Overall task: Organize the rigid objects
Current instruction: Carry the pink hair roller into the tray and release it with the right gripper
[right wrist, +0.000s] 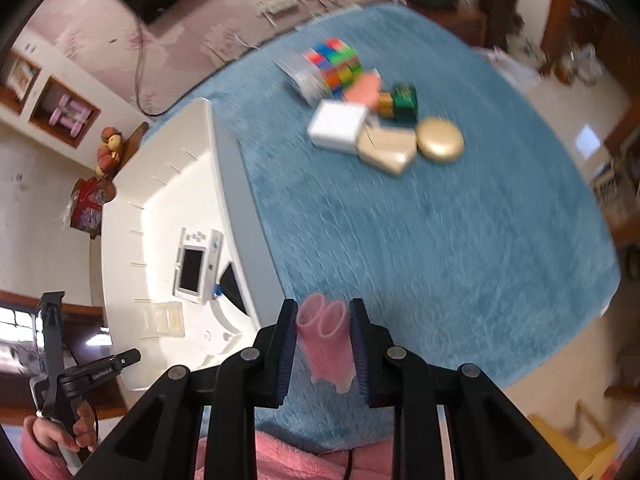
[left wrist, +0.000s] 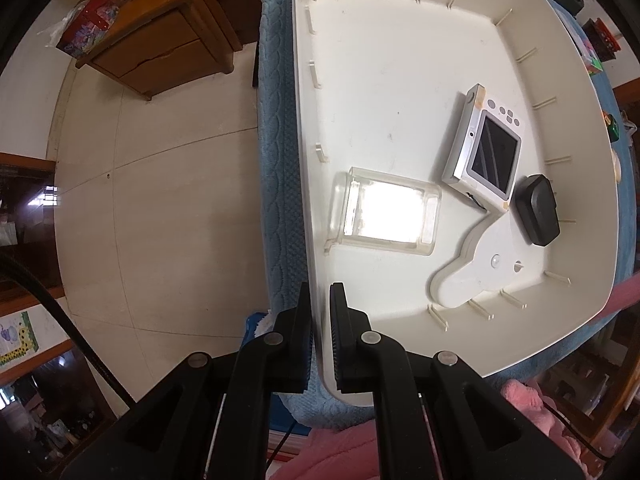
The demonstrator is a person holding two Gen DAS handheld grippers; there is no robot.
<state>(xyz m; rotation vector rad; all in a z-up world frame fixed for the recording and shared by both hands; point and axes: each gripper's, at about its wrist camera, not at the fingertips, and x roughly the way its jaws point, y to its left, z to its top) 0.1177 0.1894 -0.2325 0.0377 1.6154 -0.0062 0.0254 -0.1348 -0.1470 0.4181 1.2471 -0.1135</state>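
Note:
My left gripper [left wrist: 321, 292] points straight down and is shut on the near rim of a white tray [left wrist: 298, 80]. Inside the tray lie a clear plastic box [left wrist: 386, 212], a silver device with a screen [left wrist: 484, 150], a black case [left wrist: 536, 210] and a flat white gadget [left wrist: 480, 272]. My right gripper [right wrist: 323, 308] is shut on a pink double-tube piece [right wrist: 326, 344], held above the blue cloth [right wrist: 440, 260]. The right wrist view is blurred. The tray [right wrist: 228, 184] lies to its left.
A pile sits at the far side of the cloth: a box of coloured cubes [right wrist: 332, 66], a white box [right wrist: 338, 126], a gold heart-shaped box [right wrist: 386, 152], a gold round case [right wrist: 440, 140] and a green box [right wrist: 404, 100]. A wooden cabinet [left wrist: 160, 40] stands beyond the tiled floor.

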